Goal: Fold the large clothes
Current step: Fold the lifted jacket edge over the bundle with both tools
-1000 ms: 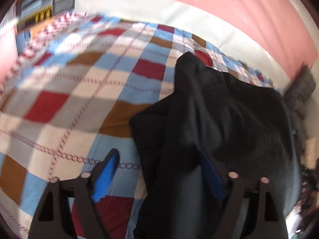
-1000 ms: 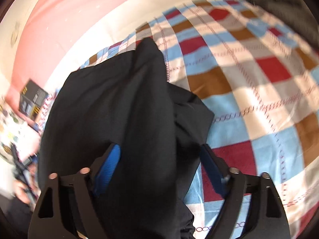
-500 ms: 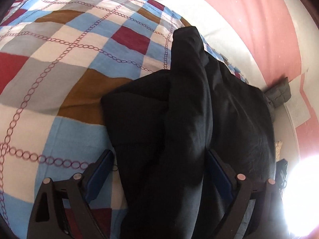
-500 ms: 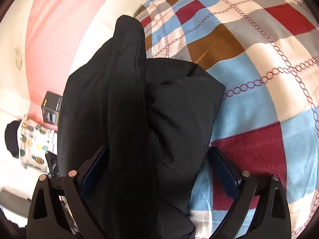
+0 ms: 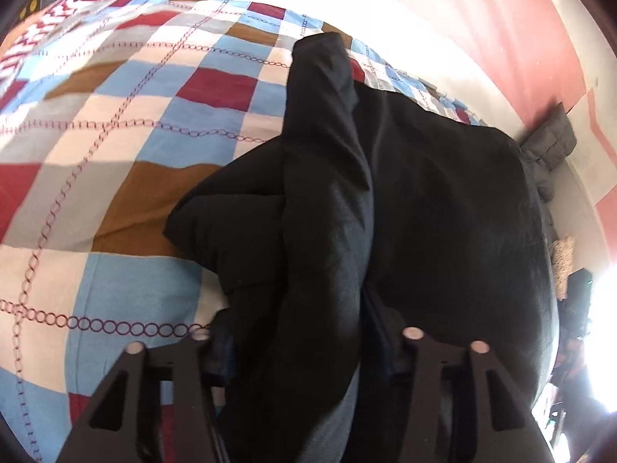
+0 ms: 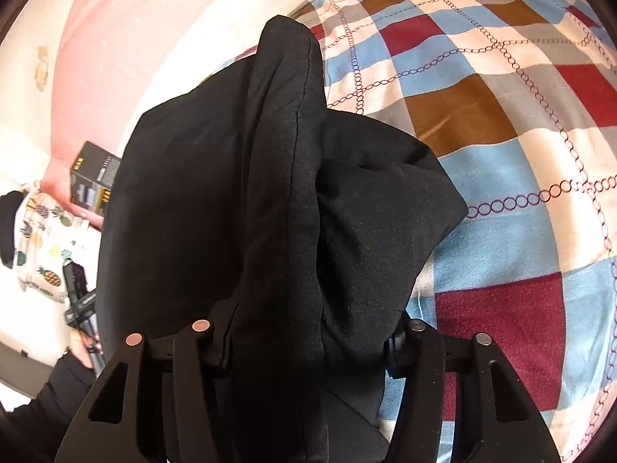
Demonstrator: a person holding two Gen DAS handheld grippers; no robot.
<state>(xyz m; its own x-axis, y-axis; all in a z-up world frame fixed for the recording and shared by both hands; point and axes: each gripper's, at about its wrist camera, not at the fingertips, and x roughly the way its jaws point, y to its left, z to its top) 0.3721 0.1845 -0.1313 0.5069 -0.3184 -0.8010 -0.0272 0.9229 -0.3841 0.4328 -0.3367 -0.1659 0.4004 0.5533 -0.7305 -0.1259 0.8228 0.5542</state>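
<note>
Over the checked bed (image 5: 115,123), both grippers (image 5: 297,339) (image 6: 308,332) just closing, pinching bunched black garment (image 5: 424,193), mid-fold, next needing a lift and carry across.

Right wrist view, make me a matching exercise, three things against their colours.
Things:
1. garment
2. bedcover
3. wall

Colours:
A. pink
B. black
C. checked red, blue, brown and white

Pairs: 1-B, 2-C, 3-A
</note>
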